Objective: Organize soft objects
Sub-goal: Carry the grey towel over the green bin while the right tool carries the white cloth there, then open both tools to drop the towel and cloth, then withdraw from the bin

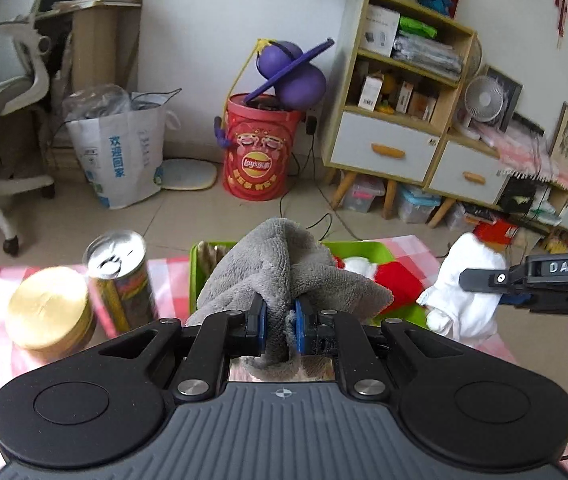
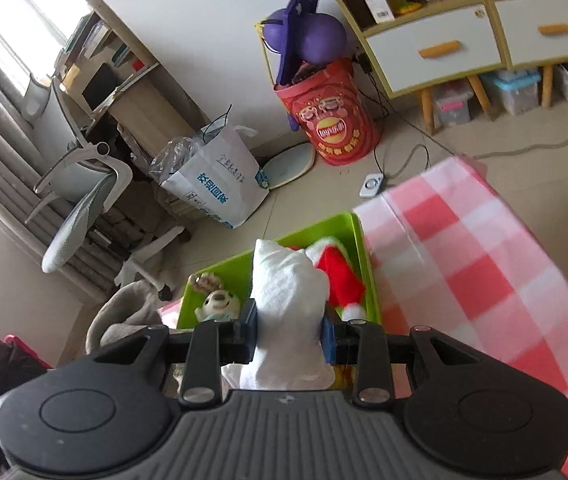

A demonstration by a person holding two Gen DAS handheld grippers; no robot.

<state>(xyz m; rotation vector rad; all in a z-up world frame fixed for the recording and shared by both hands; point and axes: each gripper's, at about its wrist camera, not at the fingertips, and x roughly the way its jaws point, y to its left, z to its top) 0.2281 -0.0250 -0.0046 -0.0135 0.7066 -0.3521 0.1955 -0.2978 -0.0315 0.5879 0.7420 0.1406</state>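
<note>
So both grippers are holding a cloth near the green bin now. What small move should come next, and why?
Probably carry both a little farther over the green bin before letting go. The left gripper is shut on the grey towel, the right gripper on the white cloth. Both cloths hang at the bin's near edge; a red and white plush and a small bear toy already lie inside.

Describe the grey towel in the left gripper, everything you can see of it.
The grey towel is a thick, fluffy, plush-looking cloth, plain grey, bunched rather than folded. The left gripper is shut on a gathered fold, its blue pads pressing from both sides, so the cloth rises in a soft peak and drapes down either side. It hangs in front of the green bin, hiding part of it. In the right wrist view a grey edge shows left of the bin.
</note>
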